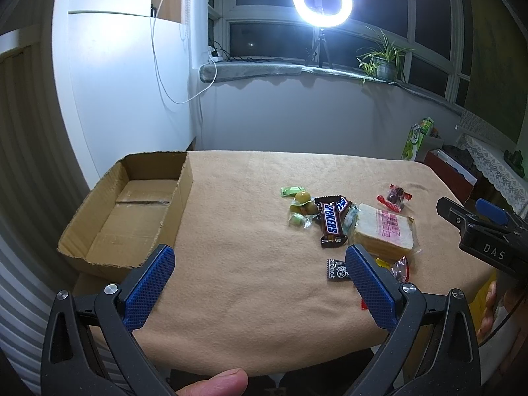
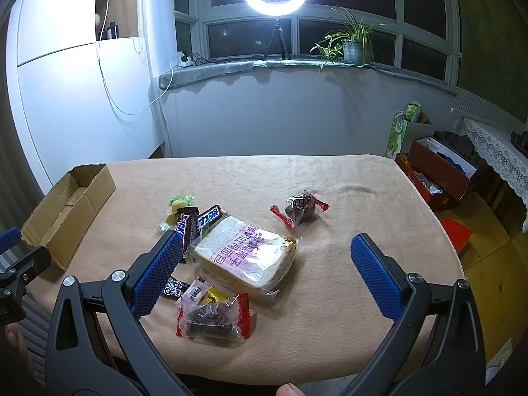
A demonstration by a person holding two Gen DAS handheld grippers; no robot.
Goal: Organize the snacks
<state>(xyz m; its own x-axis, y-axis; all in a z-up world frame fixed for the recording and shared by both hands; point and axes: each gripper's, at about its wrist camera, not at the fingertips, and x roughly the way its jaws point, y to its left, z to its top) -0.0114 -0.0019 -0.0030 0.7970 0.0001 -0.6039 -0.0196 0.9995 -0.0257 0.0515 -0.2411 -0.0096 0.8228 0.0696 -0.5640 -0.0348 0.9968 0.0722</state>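
Note:
An open, empty cardboard box (image 1: 132, 211) sits at the table's left; it also shows in the right wrist view (image 2: 66, 211). Snacks lie in a loose pile right of centre: a wrapped bread slice (image 1: 384, 231) (image 2: 246, 257), a Snickers bar (image 1: 331, 224) (image 2: 186, 227), green candies (image 1: 298, 206) (image 2: 178, 206), a red-wrapped dark sweet (image 1: 394, 198) (image 2: 298, 211), and a red packet of dried fruit (image 2: 214, 320) at the near edge. My left gripper (image 1: 259, 260) is open and empty above the near table, left of the pile. My right gripper (image 2: 267, 247) is open and empty, hovering over the bread.
A tan cloth (image 1: 247, 280) covers the table. A ring light (image 1: 321, 0) and a potted plant (image 1: 384, 62) stand on the windowsill behind. Boxes and clutter (image 2: 432, 171) sit on the floor to the right. A white cabinet (image 1: 115, 66) stands at the left.

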